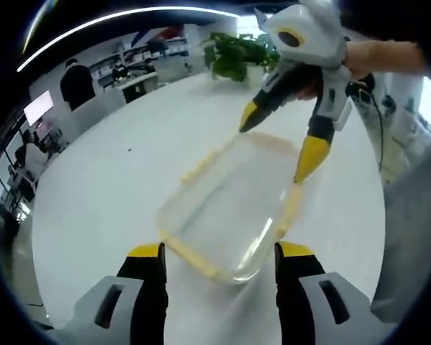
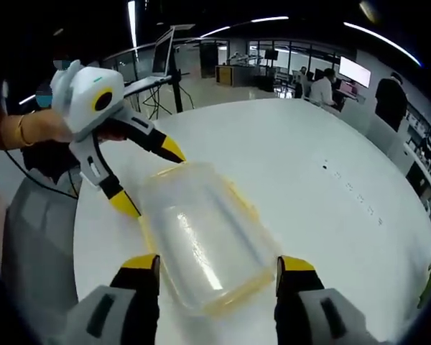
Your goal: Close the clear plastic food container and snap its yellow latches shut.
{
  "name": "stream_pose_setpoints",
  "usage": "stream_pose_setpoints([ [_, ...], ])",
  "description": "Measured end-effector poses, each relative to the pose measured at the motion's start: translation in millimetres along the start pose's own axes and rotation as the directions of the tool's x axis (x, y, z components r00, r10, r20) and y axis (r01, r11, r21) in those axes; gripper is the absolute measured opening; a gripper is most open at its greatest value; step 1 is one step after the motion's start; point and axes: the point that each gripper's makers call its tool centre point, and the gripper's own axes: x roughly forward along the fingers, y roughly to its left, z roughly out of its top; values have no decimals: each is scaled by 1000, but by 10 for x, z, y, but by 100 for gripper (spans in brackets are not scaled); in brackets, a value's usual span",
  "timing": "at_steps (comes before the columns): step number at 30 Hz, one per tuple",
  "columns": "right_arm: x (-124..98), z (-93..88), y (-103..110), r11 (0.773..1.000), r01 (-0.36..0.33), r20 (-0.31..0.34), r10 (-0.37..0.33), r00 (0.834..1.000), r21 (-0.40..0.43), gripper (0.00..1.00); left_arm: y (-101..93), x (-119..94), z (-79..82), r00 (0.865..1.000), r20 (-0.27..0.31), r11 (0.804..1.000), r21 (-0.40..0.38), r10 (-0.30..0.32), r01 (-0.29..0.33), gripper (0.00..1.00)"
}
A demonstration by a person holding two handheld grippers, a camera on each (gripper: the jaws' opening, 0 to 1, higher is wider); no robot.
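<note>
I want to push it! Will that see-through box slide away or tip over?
The clear container sits low and flat on the smooth white table, so it likely slides rather than tips. It looks empty, so probably light. Its thin plastic may flex under the tongs.

The container [image 1: 230, 208] lies on the table [image 1: 108, 180], lid on, with a gripper at each of its short ends. In the left gripper view the left gripper [image 1: 219, 262] stands at the near end, jaws apart to either side of it, and the right gripper [image 1: 279, 149] hangs over the far end. In the right gripper view the right gripper [image 2: 217, 272] straddles the near end and the left gripper [image 2: 149, 178] sits at the far left end, possibly touching the rim. A plant [image 1: 237, 54] stands at the table's far edge; people sit beyond the table
</note>
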Motion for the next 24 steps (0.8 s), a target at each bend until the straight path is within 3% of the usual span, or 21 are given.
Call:
stream_pose_setpoints([
  [24, 118, 146, -119, 1000, 14, 22, -14, 1000, 15, 65, 220, 52, 7, 1000, 4, 1000, -9, -5, 5, 58],
])
